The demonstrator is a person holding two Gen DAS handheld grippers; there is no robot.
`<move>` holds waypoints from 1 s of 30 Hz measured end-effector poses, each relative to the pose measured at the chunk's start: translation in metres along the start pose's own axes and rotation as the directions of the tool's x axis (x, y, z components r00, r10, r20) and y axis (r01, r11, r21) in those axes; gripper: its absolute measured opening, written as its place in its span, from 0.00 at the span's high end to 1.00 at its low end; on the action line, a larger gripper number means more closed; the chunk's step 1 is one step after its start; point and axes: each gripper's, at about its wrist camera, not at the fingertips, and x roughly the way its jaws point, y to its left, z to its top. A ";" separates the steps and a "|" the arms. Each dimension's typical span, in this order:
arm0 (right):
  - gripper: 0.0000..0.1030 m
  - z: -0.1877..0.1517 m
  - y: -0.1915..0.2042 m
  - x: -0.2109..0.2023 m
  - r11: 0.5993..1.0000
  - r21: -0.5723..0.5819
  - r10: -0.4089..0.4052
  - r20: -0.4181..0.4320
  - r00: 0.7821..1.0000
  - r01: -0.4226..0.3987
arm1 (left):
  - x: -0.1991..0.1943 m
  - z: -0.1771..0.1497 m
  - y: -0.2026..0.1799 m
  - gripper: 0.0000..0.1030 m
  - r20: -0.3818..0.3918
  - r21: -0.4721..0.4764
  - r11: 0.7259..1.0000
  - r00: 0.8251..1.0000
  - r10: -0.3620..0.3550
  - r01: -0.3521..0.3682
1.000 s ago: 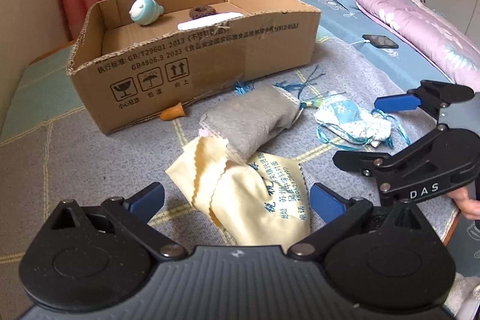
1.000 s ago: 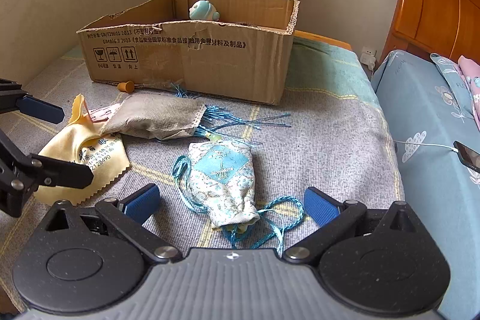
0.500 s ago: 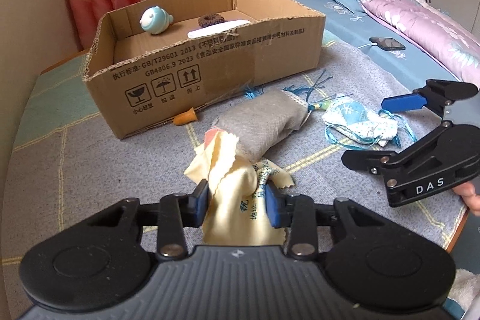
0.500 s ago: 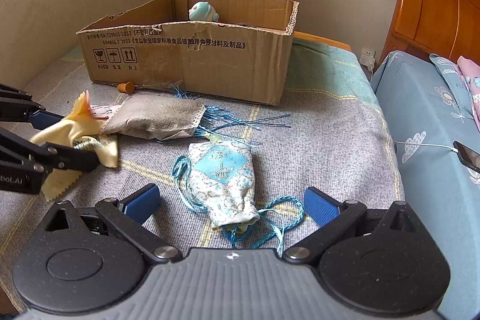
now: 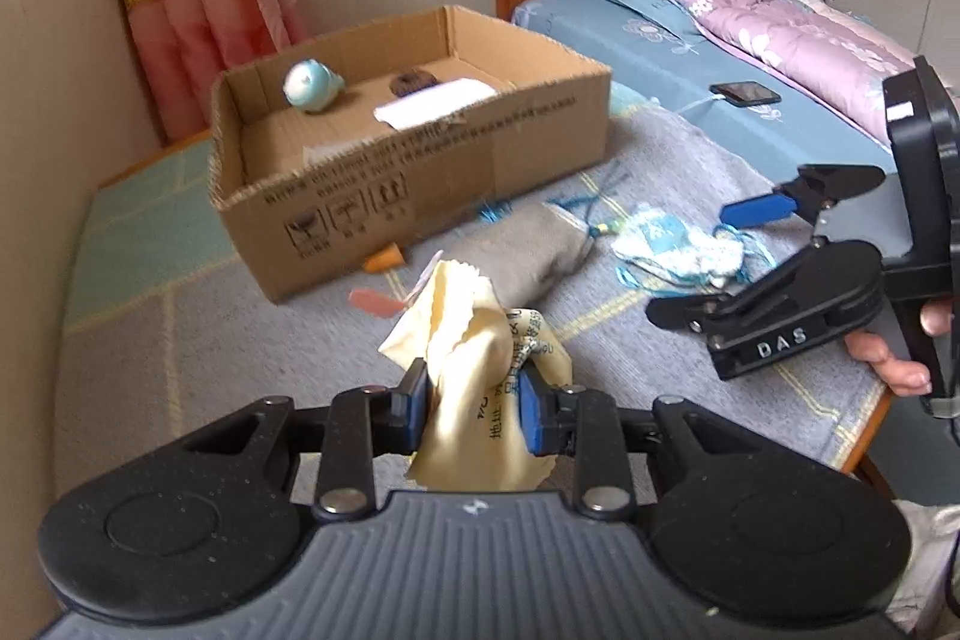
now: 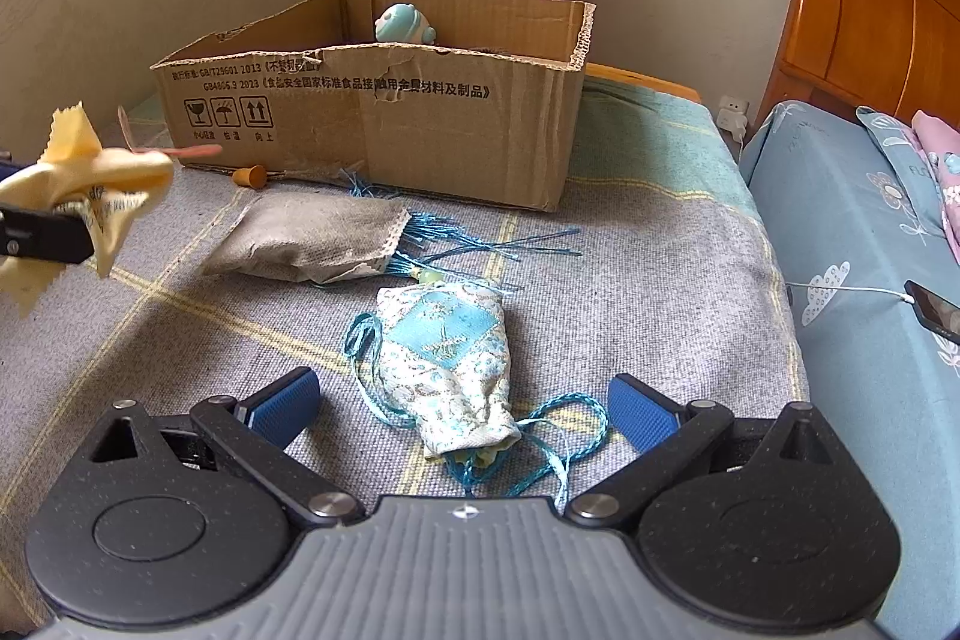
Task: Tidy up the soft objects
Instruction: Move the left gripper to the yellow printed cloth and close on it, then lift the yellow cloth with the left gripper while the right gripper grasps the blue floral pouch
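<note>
Yellow cloth (image 5: 474, 370) bunched in left tongs (image 5: 474, 412), print half-hidden, right tongs (image 6: 462, 406) wide open

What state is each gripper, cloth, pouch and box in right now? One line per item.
Left gripper: shut on yellow cloth, jaws have just been closing.
Yellow cloth: bunched, lifted.
Right gripper: open, empty.
Grey pouch: lying flat.
Blue patterned pouch: lying flat, cords loose.
Cardboard box: open-topped.
</note>
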 end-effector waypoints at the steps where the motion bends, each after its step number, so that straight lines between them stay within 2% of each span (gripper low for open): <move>1: 0.00 0.000 0.000 0.000 1.000 0.000 -0.001 0.000 1.000 0.001 | 0.003 -0.003 0.000 0.72 -0.013 -0.011 1.000 1.000 -0.007 0.007; 4: 0.00 -0.001 0.000 -0.001 1.000 -0.002 0.000 -0.002 1.000 0.000 | 0.011 -0.012 -0.003 0.71 -0.042 -0.010 0.999 0.999 0.031 -0.031; 6: 0.00 -0.001 0.000 -0.001 1.000 -0.003 0.001 -0.003 1.000 -0.001 | 0.011 -0.016 -0.002 0.60 -0.046 -0.018 0.999 0.998 0.040 -0.041; 10: 0.00 -0.002 0.000 -0.002 1.000 -0.010 0.009 0.002 1.000 -0.009 | 0.015 -0.022 -0.003 0.56 -0.055 -0.004 0.997 0.995 0.082 -0.083; 13: 0.00 -0.003 0.002 -0.002 1.000 -0.019 0.018 0.004 1.000 -0.018 | 0.017 -0.023 0.000 0.54 -0.048 -0.038 0.996 0.996 0.074 -0.076; 15: 0.00 -0.002 0.003 -0.002 0.999 -0.025 0.021 0.002 1.000 -0.021 | 0.018 -0.023 0.001 0.41 -0.046 -0.055 0.995 0.996 0.082 -0.084; 17: 0.00 -0.001 0.005 -0.002 0.999 -0.034 0.023 0.002 1.000 -0.023 | 0.020 -0.025 0.001 0.34 -0.042 -0.059 0.994 0.995 0.092 -0.095; 22: 0.00 0.001 0.009 0.000 0.996 -0.071 0.049 0.009 0.999 -0.048 | 0.023 -0.027 0.007 0.23 -0.032 -0.116 0.990 0.996 0.079 -0.082; 25: 0.00 0.003 0.010 0.003 0.996 -0.070 0.056 0.007 0.998 -0.056 | 0.025 -0.028 0.006 0.15 -0.025 -0.118 0.989 0.996 0.087 -0.089; 29: 0.00 0.003 0.010 0.003 0.996 -0.071 0.060 0.015 0.998 -0.058 | 0.029 -0.029 0.007 0.01 -0.036 -0.141 0.985 0.994 0.099 -0.103; 30: 0.00 0.002 0.010 0.003 0.996 -0.071 0.060 0.018 0.998 -0.058 | 0.029 -0.030 0.008 0.01 -0.032 -0.147 0.984 0.995 0.099 -0.103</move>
